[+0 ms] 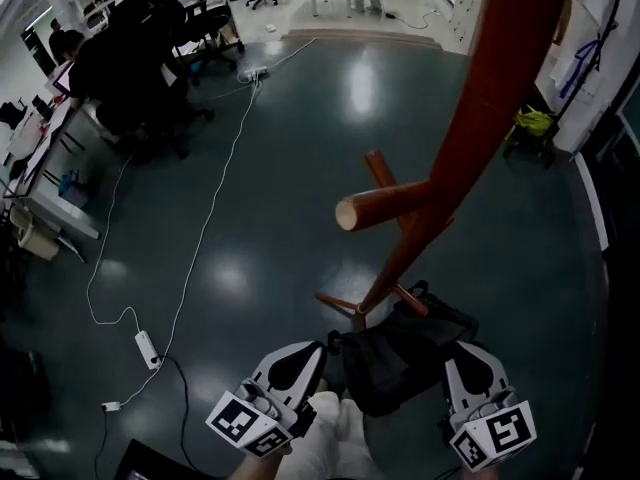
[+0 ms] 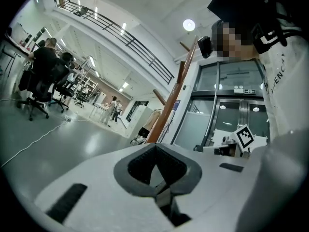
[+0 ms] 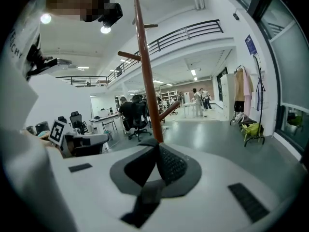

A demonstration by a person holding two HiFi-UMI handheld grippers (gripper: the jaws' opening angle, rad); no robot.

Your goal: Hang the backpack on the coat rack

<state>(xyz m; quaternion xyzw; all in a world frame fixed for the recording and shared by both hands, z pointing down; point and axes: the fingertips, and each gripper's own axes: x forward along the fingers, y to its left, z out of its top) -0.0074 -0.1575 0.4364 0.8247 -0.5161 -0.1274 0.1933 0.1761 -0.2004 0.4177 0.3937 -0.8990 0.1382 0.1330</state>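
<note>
Since the backpack (image 1: 400, 363) must be lifted onto the coat rack (image 1: 480, 118), I hold it at two points to share its weight. Left gripper (image 1: 316, 356): jaws pressed together on a dark strap (image 2: 166, 202). Right gripper (image 1: 452, 360): likewise pinching a strap. Backpack: hanging low between both grippers, near the rack's feet, not yet hung. Nearest peg (image 1: 385, 206): bare, above the backpack; I judge it the target.

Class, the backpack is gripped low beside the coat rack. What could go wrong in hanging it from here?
The backpack sits near the coat rack's base, so it could snag on the lower peg as it is lifted. The jaws of the left gripper and right gripper each pinch only a thin bit of it, which might slip under the weight.
</note>
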